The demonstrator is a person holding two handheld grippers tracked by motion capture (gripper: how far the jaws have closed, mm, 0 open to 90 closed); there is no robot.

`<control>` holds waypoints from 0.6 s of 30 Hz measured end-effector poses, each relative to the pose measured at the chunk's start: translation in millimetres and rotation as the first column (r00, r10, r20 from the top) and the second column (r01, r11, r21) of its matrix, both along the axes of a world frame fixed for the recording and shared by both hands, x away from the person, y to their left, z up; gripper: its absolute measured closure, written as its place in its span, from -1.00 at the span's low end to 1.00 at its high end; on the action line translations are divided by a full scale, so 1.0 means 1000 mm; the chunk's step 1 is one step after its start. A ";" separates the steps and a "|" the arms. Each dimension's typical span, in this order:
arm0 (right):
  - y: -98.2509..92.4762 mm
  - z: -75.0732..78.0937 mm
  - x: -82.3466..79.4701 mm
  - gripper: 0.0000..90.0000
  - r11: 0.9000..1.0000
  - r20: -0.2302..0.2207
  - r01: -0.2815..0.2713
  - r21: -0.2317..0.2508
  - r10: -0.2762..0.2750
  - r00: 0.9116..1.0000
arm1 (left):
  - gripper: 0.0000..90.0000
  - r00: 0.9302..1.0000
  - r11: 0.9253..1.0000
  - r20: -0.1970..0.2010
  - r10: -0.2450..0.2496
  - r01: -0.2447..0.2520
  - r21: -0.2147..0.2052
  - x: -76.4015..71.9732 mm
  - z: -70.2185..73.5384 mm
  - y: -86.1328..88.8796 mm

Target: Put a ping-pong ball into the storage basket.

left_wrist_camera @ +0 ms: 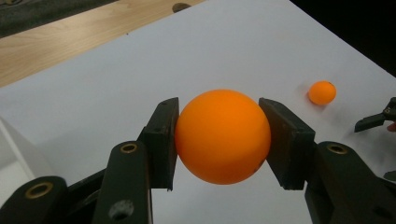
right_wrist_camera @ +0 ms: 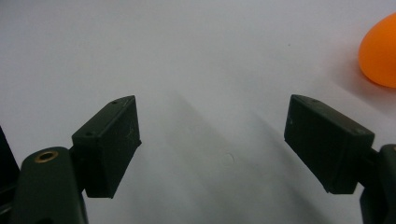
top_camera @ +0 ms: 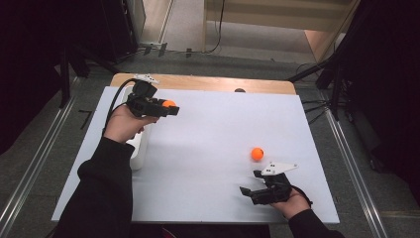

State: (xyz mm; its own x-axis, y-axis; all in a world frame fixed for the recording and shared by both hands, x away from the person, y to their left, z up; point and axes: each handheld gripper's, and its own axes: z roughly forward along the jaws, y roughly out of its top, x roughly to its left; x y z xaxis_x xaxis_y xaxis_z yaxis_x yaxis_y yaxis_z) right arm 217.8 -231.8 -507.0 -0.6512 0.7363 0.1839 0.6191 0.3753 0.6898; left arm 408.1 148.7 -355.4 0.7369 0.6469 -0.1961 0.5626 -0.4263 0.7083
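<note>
My left gripper [top_camera: 168,107] is held above the table's far left, shut on an orange ball [top_camera: 169,103]. In the left gripper view that held ball [left_wrist_camera: 222,136] sits squeezed between the two black jaws. A second orange ball [top_camera: 256,153] rests on the white table top at the right, also seen small and far off as the loose ball [left_wrist_camera: 322,92]. My right gripper [top_camera: 250,182] stands open near the front edge, just below and left of that ball. In the right gripper view the gripper [right_wrist_camera: 210,140] has nothing between its jaws, and the loose ball [right_wrist_camera: 380,51] lies at the upper right edge.
A white box [top_camera: 138,148] stands at the table's left side under my left forearm. A bare wooden strip [top_camera: 208,82] runs along the far edge of the white table top [top_camera: 208,148], with a dark hole [top_camera: 239,90] in it.
</note>
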 end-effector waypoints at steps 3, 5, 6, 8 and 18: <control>0.000 0.000 0.000 -0.63 1.000 0.002 -0.002 -0.002 0.002 1.000 | 0.13 1.000 1.000 0.009 0.021 -0.021 0.002 0.001 0.001 0.004; 0.000 0.000 0.000 -0.63 1.000 0.000 -0.003 -0.003 0.003 1.000 | 0.13 0.999 0.999 0.013 0.038 -0.038 0.006 0.002 0.001 0.006; 0.000 0.000 0.000 -0.63 1.000 0.000 -0.003 -0.003 0.003 1.000 | 0.13 0.999 0.999 0.018 0.046 -0.046 0.014 0.003 0.001 0.008; 0.000 0.000 0.000 -0.63 1.000 -0.001 0.001 -0.001 -0.001 1.000 | 0.13 0.997 0.997 0.021 0.070 -0.071 0.016 0.004 0.001 0.010; 0.000 0.000 0.000 -0.63 1.000 -0.001 -0.002 -0.004 0.002 1.000 | 0.13 0.989 0.990 0.046 0.141 -0.142 0.025 0.008 0.000 0.018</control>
